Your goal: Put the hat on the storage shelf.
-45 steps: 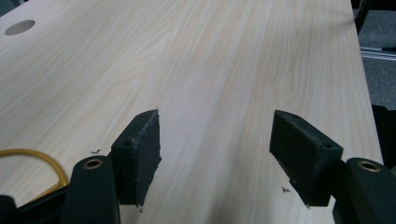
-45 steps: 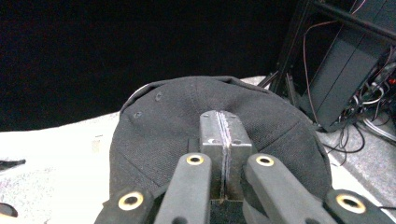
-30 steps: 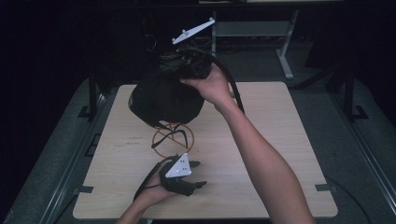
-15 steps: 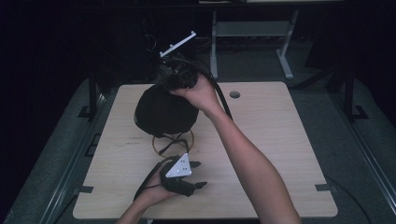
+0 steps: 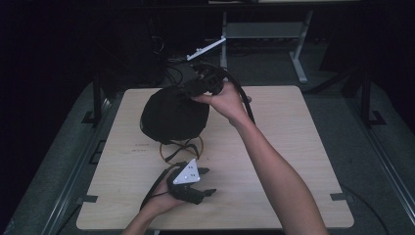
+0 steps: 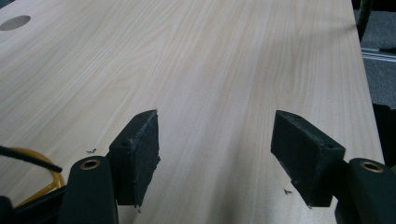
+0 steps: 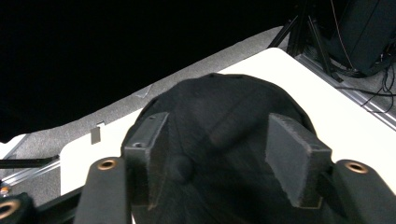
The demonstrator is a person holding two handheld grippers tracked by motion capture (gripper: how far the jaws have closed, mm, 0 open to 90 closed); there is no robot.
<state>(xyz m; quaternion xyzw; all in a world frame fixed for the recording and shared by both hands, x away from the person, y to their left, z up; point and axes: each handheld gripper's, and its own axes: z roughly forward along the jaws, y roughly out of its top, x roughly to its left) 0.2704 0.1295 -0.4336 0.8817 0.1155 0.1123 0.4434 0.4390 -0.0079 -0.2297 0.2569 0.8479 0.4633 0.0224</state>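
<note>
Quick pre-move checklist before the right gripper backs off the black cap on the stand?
1. Right gripper jaws clear of the black cap: ok, they have just been opening and the pads stand apart over the crown.
2. Cap seated on the yellow wire stand: ok from the high view; contact underneath is hidden.
3. Cap level: cannot tell, it looks slightly tilted.
4. Left gripper open with nothing in it: ok, bare table between its pads.
5. Left gripper apart from the stand: ok, it rests nearer the person.
</note>
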